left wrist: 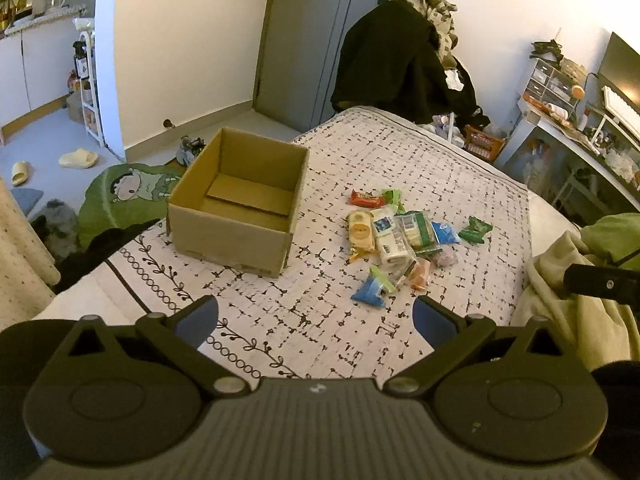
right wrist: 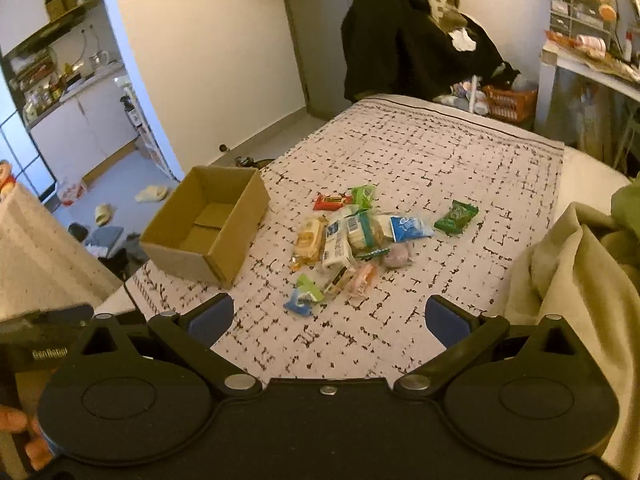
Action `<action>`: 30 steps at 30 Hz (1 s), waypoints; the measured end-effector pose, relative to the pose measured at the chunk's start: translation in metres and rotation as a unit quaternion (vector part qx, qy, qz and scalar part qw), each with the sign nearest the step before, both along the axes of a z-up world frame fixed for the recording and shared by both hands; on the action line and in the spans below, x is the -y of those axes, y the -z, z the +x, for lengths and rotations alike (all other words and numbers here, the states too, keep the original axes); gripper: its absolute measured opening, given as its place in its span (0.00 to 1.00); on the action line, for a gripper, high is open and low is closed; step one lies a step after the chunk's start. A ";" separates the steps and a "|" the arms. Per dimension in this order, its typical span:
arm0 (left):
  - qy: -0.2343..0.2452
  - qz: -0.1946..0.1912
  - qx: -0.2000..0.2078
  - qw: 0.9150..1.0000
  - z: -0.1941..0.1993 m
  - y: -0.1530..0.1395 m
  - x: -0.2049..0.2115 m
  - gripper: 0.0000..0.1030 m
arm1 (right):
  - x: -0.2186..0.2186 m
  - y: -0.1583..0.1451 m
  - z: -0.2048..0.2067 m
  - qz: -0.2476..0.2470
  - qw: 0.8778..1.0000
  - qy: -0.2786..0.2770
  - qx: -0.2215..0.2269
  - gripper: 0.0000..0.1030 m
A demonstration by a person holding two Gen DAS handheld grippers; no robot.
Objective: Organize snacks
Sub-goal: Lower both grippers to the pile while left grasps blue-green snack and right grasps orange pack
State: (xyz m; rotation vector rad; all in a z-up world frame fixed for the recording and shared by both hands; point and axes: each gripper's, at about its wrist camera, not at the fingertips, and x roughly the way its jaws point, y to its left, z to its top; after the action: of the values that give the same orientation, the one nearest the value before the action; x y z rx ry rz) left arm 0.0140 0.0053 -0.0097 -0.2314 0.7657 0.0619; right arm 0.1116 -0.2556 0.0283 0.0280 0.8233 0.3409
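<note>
Both tools hang above the near end of the bed — the left gripper (left wrist: 316,320) and the right gripper (right wrist: 328,320) each with jaws spread wide, holding nothing. The snack pile (left wrist: 396,236) lies mid-bedspread (left wrist: 400,152), just right of the open cardboard box (left wrist: 240,200) — no snacks inside it.

Snacks and box lying on the patterned bed cover.
An open, empty cardboard box (left wrist: 236,200) is sitting upright; just to its right a loose pile of wrapped snacks (left wrist: 400,236) is lying, with a red bar (left wrist: 366,199) at the far edge and a green packet (right wrist: 456,216) resting slightly apart.
</note>
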 end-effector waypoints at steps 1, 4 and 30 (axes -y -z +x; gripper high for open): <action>-0.001 -0.003 -0.001 1.000 0.003 0.002 0.000 0.99 | 0.001 0.000 0.005 0.007 1.000 0.006 -0.001 1.00; -0.002 -0.008 -0.003 1.000 0.011 0.008 0.001 0.99 | 0.004 0.002 0.018 0.021 1.000 0.018 -0.005 1.00; 0.027 -0.045 -0.021 0.998 0.096 0.058 0.026 0.74 | 0.014 0.080 0.128 0.054 0.986 0.080 -0.135 0.62</action>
State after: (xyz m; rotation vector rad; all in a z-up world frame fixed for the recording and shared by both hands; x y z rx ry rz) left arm 0.1104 -0.0202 -0.0674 -0.2947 0.8169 -0.0194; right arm 0.2399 -0.2697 -0.0519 0.2444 1.0623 0.2316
